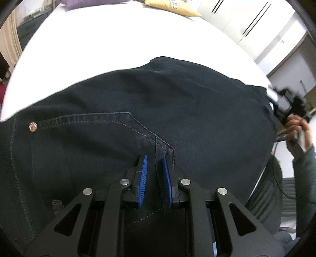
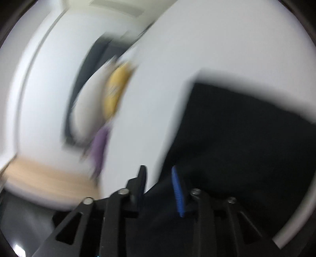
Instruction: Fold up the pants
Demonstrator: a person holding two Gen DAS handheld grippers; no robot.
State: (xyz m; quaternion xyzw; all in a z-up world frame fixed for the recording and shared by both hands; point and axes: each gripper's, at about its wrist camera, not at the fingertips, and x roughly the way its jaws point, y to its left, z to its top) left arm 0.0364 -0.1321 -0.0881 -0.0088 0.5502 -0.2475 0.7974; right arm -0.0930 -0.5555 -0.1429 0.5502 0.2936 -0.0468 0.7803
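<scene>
Dark navy pants [image 1: 158,110] lie spread on a white bed [image 1: 110,39]; a back pocket with pale stitching and a metal rivet [image 1: 32,126] faces me. My left gripper [image 1: 155,158] is shut on the pants, a fold of fabric running between its blue pads at the pocket corner. My right gripper [image 2: 158,172] shows in its own blurred view, its fingers slightly apart with dark pants cloth [image 2: 237,148] between them. It also appears in the left wrist view [image 1: 290,106] at the pants' far right edge, held by a hand.
A yellow pillow [image 1: 171,6] and a purple pillow [image 1: 88,3] lie at the far end of the bed. White wardrobe doors [image 1: 246,21] stand at the right. The right wrist view is strongly motion-blurred.
</scene>
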